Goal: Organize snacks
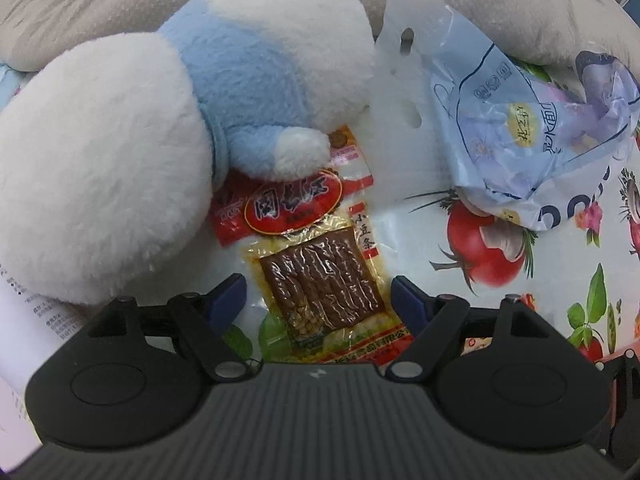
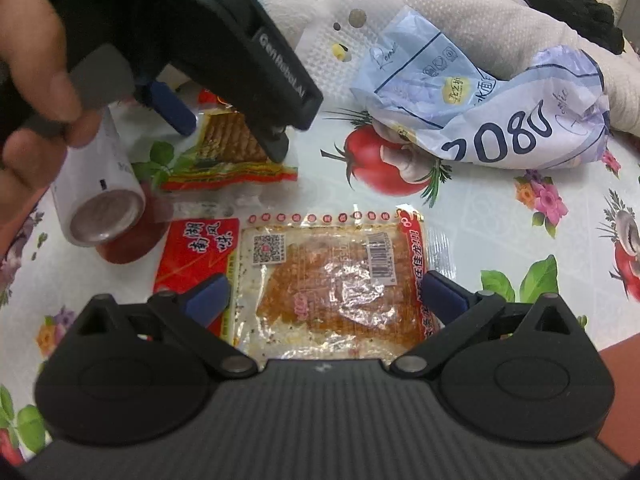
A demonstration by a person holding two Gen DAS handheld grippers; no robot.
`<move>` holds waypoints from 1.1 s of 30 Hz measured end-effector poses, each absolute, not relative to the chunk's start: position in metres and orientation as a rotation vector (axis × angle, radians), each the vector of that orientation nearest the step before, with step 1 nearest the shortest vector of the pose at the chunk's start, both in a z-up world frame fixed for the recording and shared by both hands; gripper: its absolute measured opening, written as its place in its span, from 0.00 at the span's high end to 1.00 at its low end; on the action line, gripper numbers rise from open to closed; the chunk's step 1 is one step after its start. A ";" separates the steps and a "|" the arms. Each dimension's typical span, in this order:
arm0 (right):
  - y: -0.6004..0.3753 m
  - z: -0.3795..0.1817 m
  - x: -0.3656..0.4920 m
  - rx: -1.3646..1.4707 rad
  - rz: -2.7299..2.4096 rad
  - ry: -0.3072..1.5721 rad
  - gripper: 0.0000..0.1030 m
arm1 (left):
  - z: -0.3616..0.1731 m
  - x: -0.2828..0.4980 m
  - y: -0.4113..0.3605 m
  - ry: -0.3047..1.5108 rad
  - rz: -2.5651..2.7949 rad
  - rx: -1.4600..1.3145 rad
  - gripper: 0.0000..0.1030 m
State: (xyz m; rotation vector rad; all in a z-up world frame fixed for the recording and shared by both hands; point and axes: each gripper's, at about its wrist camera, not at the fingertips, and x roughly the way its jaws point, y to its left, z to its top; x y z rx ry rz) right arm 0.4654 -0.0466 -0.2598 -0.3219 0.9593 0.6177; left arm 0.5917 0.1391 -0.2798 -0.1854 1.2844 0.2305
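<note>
Plush toy (image 1: 120, 152), blue plastic bag (image 2: 500, 112), white can (image 2: 96, 196), patterned tablecloth (image 2: 500, 232)

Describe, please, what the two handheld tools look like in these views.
Both match: the left tool and the right tool each have a dark grey ribbed body, two rounded black side housings, black hinged links with silver pivot pins, and blue fingertips. Seen from the right wrist, the left tool's black casing carries white lettering. No sleeve or cable is clearly visible.

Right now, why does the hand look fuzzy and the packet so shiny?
Right wrist view: the hand sits close to the lens at the edge, so it blurs; light glares off the clear orange snack packet. Left wrist view: the fisheye bulges the plush toy.
</note>
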 end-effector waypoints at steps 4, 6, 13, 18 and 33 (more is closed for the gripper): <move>-0.048 -0.258 0.465 -0.329 0.639 0.974 0.00 | -0.278 0.586 0.133 1.259 0.211 -0.163 0.30; -0.047 -0.258 0.465 -0.332 0.641 0.977 0.00 | -0.276 0.584 0.129 1.254 0.207 -0.156 0.34; -0.048 -0.256 0.454 -0.333 0.652 0.983 0.00 | -0.273 0.571 0.120 1.220 0.197 -0.134 0.37; -0.056 -0.249 0.440 -0.315 0.620 0.980 0.16 | -0.269 0.559 0.106 1.217 0.139 -0.099 0.37; -0.077 -0.234 0.356 -0.334 0.530 0.983 0.53 | -0.261 0.512 0.069 1.255 0.007 -0.098 0.72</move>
